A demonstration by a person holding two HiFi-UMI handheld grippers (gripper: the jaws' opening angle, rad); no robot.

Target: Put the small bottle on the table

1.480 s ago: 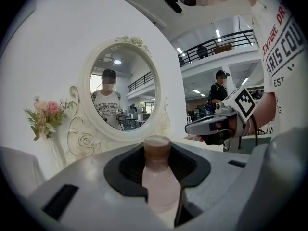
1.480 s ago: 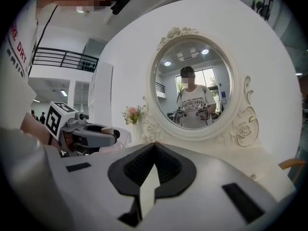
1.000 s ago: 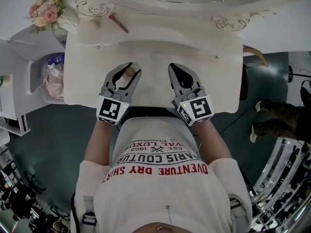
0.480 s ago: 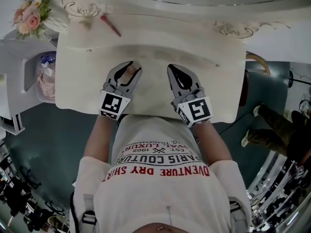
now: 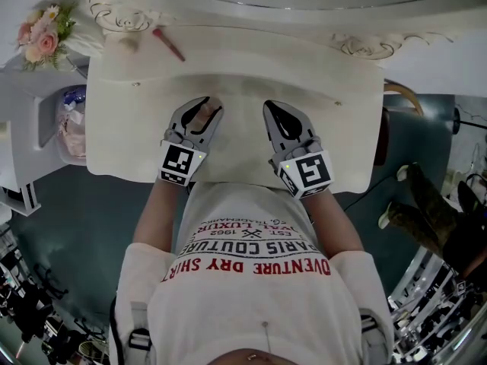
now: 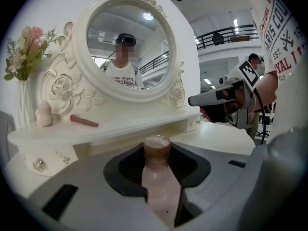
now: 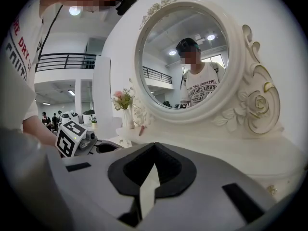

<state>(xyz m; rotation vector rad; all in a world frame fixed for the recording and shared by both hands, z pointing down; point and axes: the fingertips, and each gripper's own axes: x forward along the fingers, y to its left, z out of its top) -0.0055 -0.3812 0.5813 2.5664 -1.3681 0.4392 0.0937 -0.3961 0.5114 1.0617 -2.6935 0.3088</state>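
Observation:
The small bottle (image 6: 159,177) has a pale pink body and a brown cap, and my left gripper (image 6: 158,147) is shut on it. From the head view, the bottle (image 5: 202,115) shows between the jaws of the left gripper (image 5: 208,106), low over the front middle of the cream vanity table (image 5: 346,112). My right gripper (image 5: 275,107) hovers just to its right, shut with nothing in it. In the right gripper view, the right gripper (image 7: 154,146) has its jaws together and only a thin slit below them.
A raised shelf at the back carries a red brush (image 5: 167,42) and a beige egg-shaped sponge (image 5: 127,43). Flowers in a vase (image 5: 39,33) stand at the far left under the oval mirror (image 6: 129,47). A white side cabinet (image 5: 30,120) stands left of the table.
Both grippers have sunk a little toward the table top, the left still holding the bottle. The head view has shifted slightly.

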